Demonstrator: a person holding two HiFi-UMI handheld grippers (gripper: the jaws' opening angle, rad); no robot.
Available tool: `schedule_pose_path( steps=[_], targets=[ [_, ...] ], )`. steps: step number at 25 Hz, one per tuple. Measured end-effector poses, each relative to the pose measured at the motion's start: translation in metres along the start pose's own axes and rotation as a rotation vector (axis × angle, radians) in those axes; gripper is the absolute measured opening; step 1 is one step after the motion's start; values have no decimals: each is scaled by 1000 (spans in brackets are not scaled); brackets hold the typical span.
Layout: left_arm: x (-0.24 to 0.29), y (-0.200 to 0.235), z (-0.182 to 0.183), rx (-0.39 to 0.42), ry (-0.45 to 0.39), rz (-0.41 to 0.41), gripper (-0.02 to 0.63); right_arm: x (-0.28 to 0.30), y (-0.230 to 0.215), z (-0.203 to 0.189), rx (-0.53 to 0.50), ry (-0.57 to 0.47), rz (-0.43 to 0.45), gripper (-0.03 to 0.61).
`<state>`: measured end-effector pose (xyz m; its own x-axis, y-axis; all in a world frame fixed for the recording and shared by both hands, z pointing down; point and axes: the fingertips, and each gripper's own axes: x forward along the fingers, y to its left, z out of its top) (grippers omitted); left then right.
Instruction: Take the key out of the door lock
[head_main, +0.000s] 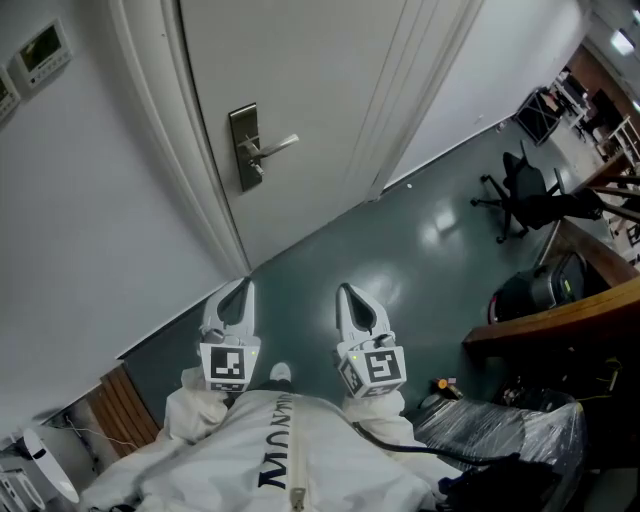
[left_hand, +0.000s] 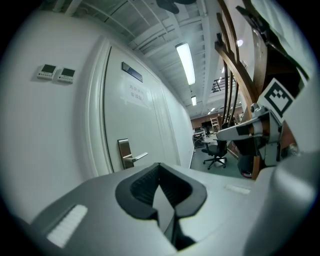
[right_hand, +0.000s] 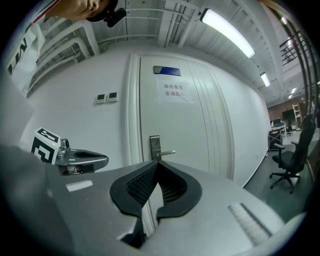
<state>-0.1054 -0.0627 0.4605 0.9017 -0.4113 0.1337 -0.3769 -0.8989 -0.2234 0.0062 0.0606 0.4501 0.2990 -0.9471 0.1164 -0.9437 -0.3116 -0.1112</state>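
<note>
The white door is closed, with a metal lock plate and a lever handle on it. A small stub under the lever may be the key, but it is too small to tell. Both grippers hang low, well short of the door. My left gripper and right gripper are side by side, shut and empty. The left gripper view has its shut tips below the lock plate. In the right gripper view the shut tips sit just under the plate.
Two wall control panels hang left of the door frame. A black office chair stands on the grey floor at right, with a wooden desk and wrapped clutter nearer. Wooden slats lean at lower left.
</note>
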Motion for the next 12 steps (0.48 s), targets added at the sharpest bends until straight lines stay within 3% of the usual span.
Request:
schedule_pose_path(
  steps=[12],
  targets=[
    [58,11,3,-24,-15,-50,0,21,-39,1,9,35,-89,0]
  ],
)
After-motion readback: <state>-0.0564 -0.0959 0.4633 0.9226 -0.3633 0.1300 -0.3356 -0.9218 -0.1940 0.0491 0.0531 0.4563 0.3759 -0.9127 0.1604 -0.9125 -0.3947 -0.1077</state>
